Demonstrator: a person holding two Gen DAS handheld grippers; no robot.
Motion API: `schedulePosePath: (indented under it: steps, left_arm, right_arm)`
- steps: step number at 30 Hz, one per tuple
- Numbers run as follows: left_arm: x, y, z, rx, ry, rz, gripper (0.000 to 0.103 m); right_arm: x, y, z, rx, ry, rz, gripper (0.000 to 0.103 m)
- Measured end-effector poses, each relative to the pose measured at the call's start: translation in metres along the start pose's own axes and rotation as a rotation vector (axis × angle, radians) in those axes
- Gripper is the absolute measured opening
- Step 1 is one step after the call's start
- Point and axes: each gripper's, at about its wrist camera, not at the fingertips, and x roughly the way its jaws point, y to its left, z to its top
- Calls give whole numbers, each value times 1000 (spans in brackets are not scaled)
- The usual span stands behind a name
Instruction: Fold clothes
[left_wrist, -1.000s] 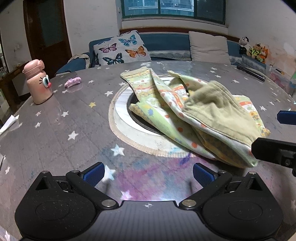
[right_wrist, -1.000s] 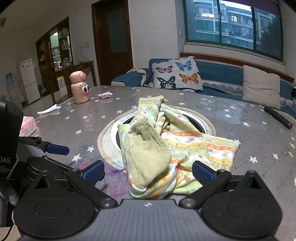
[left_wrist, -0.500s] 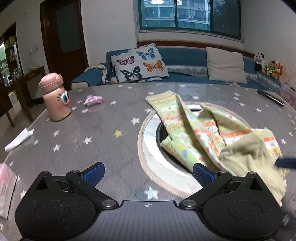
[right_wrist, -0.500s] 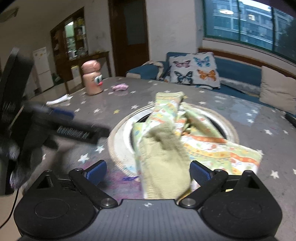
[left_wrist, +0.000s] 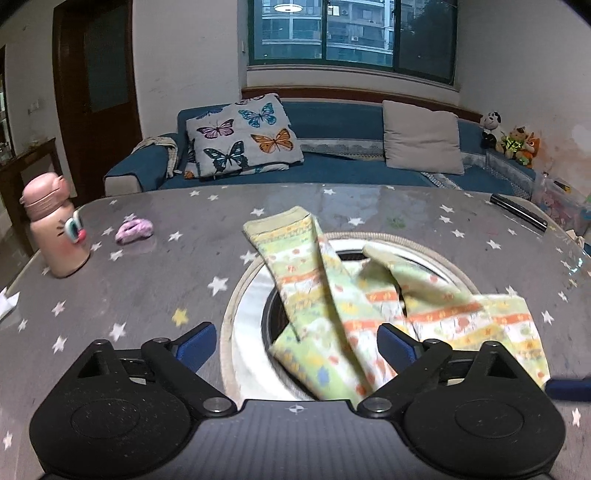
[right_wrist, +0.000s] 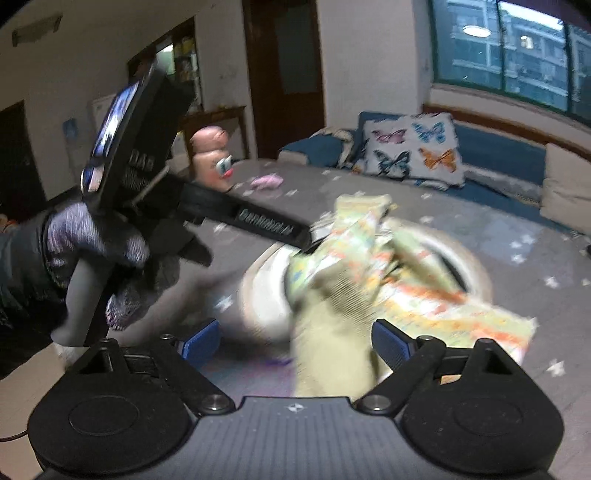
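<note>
both my grippers (left_wrist: 295, 345) (right_wrist: 295, 343) spread, jaws just narrowing around the crumpled yellow-green patterned cotton garment (left_wrist: 354, 314); blurred bunched layers risk a double-layer pinch.

blurred garment (right_wrist: 369, 266) between wide claw (right_wrist: 295, 341)

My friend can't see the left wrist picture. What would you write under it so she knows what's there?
Crumpled green and orange patterned trousers lie over a round opening in a starry grey table, just ahead of the open left claw, whose jaws have just been closing a little with the cloth's near edge between them. A pink bottle stands far left, a blue sofa behind.
</note>
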Motion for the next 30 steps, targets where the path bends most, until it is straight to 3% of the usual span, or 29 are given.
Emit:
schedulePosePath:
  steps: [5,10,20,22,24,28,30]
  left_arm:
    - [20,-3,10,0,13,-21,86]
    - [39,-5,17,-1,41,-46,79]
    - [74,-17,28,16,98,-104,67]
    - [82,-19,29,13,123,-115,59]
    - [88,-19,29,3,144,-135,41]
    - [92,-19,26,-8,163,-165,22]
    - [91,-19,25,-6,161,-177,11]
  right_arm:
    - [3,-38,20,27,-35,-103,91]
    - [32,-77,30,55,-8,-183,88]
    - [94,-107,29,100,74,-181,78]
    - [102,-110,29,107,87,-168,71]
    - [110,-114,29,117,101,-158,62]
    - [119,-119,27,137,115,-147,45]
    - [121,-120,26,145,120,-149,29]
